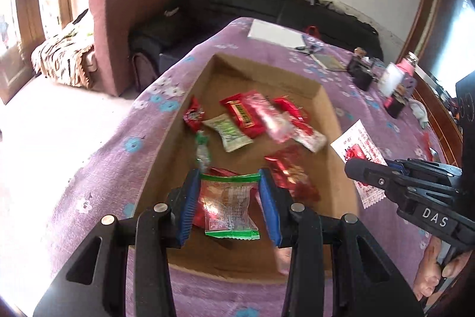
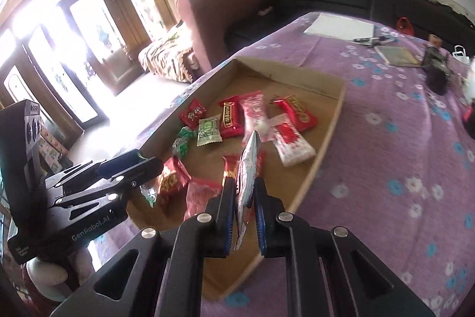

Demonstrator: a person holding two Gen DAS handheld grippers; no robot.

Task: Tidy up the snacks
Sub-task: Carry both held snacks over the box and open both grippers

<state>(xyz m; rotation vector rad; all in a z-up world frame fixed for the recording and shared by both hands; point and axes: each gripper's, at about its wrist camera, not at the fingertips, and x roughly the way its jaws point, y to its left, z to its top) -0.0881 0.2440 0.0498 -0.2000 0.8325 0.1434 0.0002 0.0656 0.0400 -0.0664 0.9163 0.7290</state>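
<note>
Left tongs (image 1: 228, 198): I have them spread around the green-edged clear snack packet (image 1: 229, 205) over the brown cardboard tray (image 1: 268, 70).
Right tongs (image 2: 242, 205): I pinch a white-and-red sachet (image 2: 246, 168) edge-on; release it low, inside the tray's near right rim.

Left gripper (image 1: 230, 195) fingers spread; right gripper (image 2: 244, 208) fingers pinched

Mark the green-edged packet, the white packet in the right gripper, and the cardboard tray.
green-edged packet (image 1: 228, 205), left wrist view, its clear middle.
white packet (image 2: 248, 168), right wrist view, its silvery edge above the fingers.
cardboard tray (image 2: 329, 124), right wrist view, right wall.
</note>
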